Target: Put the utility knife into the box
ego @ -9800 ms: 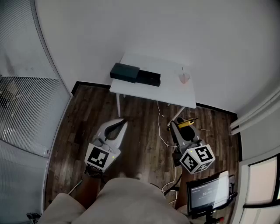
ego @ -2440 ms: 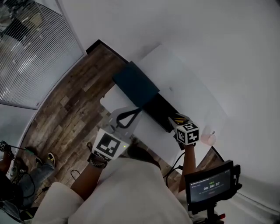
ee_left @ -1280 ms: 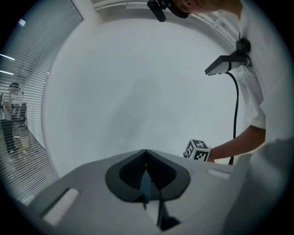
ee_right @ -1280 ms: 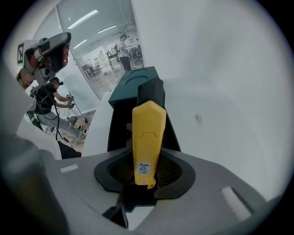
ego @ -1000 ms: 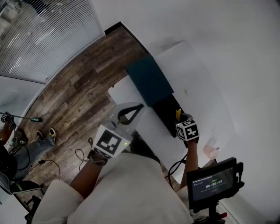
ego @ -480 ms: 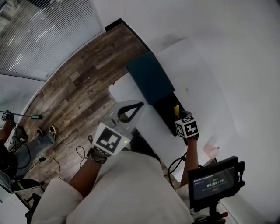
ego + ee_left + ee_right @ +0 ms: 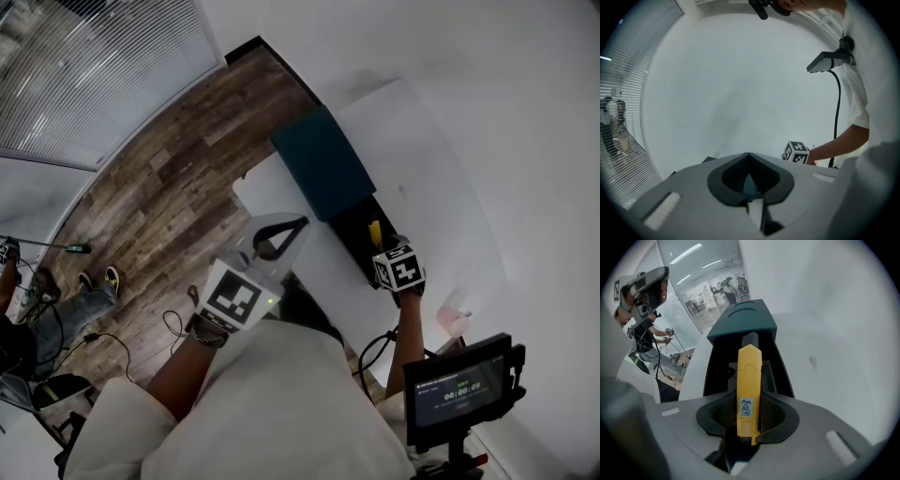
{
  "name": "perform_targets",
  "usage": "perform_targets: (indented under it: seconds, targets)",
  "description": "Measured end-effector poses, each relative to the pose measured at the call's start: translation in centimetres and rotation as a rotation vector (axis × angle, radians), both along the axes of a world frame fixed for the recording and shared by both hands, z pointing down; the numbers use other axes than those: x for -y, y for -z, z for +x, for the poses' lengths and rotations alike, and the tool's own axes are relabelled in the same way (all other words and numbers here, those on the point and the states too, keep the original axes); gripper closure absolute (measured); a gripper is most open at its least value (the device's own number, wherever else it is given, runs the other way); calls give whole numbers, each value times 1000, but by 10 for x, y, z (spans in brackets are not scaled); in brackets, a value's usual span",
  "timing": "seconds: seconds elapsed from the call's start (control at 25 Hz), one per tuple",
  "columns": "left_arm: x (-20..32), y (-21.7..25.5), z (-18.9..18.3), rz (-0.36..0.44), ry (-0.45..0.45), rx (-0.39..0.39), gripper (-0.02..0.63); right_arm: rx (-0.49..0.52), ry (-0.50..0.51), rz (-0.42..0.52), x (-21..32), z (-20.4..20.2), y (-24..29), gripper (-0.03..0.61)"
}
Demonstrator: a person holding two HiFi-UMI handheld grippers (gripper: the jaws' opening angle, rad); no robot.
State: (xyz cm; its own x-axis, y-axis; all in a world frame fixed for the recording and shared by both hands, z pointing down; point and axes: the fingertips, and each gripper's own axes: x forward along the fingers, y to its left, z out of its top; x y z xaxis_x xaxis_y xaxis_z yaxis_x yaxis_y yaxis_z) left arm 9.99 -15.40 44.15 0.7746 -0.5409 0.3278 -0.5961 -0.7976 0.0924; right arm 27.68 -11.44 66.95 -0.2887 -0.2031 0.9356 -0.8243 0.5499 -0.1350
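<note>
Progress: utility knife [image 7: 749,376] hovered above the open box [image 7: 712,373], not yet inside.
Right gripper [image 7: 749,406]: jaws clamped on the utility knife.
Left gripper [image 7: 749,185]: jaws together, empty.
Remaining: lowering, release.

Left claw [image 7: 749,157]: jaws pressed together at the tips, nothing gripped. Beyond: white wall [image 7: 740,84]; window blinds [image 7: 618,122] at left; marker cube [image 7: 797,152] beside a forearm [image 7: 836,143] at right; monitor [image 7: 828,61] above.
</note>
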Motion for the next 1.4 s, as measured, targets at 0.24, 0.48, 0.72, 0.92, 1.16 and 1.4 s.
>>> perform_targets:
  seconds: [0.24,0.48,0.72,0.92,1.16,1.4]
  targets:
    - [0,-10,3,-18,-1,11,615,-9,11,-8,0,-1,-2,451]
    - [9,-23,12,-49,6,12,615,-16,26,-13,1,-4,-5,451]
    - [10,-28,19,-67,-8,8,615,-15,24,-29,3,-6,-8,451]
    - [9,-27,20,-75,-12,7,615,-23,31,-40,2,-7,-11,451]
    - [9,-30,16,-79,-13,16,615,-39,47,-37,1,-7,-12,451]
    - [10,-31,13,-77,-14,23,615,-67,72,-32,0,-9,-14,451]
